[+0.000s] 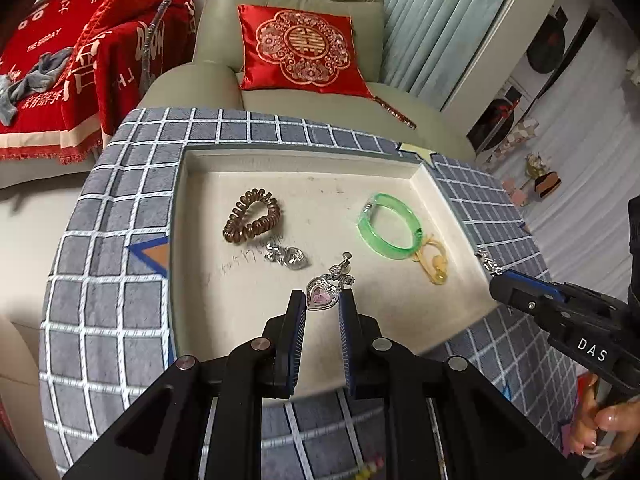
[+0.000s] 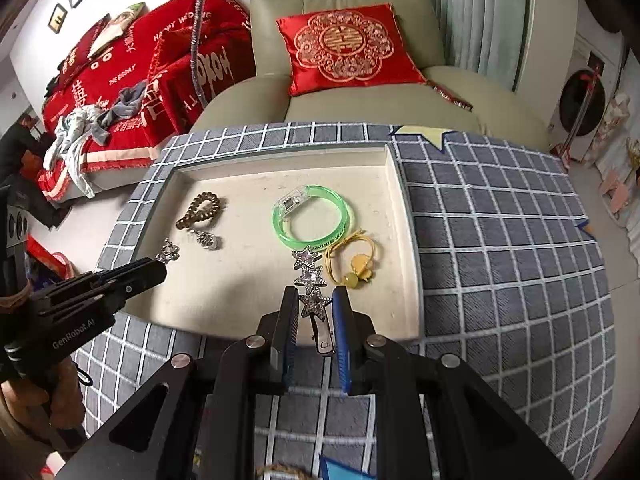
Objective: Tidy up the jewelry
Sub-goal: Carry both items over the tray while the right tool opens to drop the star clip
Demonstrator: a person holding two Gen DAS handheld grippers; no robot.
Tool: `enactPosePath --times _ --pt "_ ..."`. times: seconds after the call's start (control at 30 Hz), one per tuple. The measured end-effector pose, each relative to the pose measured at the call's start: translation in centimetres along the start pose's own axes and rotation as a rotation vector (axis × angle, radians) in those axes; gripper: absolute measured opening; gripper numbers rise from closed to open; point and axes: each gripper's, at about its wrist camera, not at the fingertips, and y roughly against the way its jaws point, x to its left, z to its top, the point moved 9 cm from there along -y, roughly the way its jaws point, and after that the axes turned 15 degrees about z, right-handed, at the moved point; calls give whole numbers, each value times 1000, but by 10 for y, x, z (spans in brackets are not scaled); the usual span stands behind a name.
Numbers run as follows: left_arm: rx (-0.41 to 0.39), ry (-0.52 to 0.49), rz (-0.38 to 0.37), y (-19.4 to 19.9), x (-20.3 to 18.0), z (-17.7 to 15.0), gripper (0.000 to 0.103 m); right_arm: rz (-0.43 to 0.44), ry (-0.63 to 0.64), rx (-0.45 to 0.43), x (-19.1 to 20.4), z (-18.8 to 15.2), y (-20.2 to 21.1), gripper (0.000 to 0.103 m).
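A shallow cream tray (image 1: 192,216) is set on a grey checked surface (image 1: 104,208). In it are laid a brown coil hair tie (image 1: 252,216), a silver heart earring (image 1: 290,258) just beside it, a green bangle (image 1: 390,226), and a yellow hair tie (image 1: 434,264) touching the bangle's near edge. The left tongs (image 1: 322,300) are clamped on a pink heart earring (image 1: 323,294), which is held above the tray's near middle, its silver bow and post reaching up past the tips. The right tongs (image 2: 316,304) are clamped on a star hair clip (image 2: 312,280), held over the tray's near right part with its three stars pointing toward the bangle. Both tongs are angled steeply down at the tray. Fingers (image 1: 600,428) are seen wrapped around the right handle.
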Motion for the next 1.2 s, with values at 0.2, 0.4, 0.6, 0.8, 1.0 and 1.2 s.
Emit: enactPosePath --times 0.2,0.4,0.6,0.8,1.0,1.2 --pt "51 -12 7 -25 -4 0 31 1 -30 59 -14 1 -34 19" --pt "70 -5 19 -38 -6 3 31 -22 -55 84 -31 3 -57 19" --pt "74 -10 42 -46 -3 4 31 -69 -40 96 -43 8 -69 19" --pt "73 -6 82 -50 2 4 31 -83 -30 87 -43 12 -72 19" --pt "80 2 92 -51 2 7 32 -81 -34 85 -42 15 -74 20" --pt "75 2 101 -51 4 6 32 -60 -39 90 -39 13 -76 45"
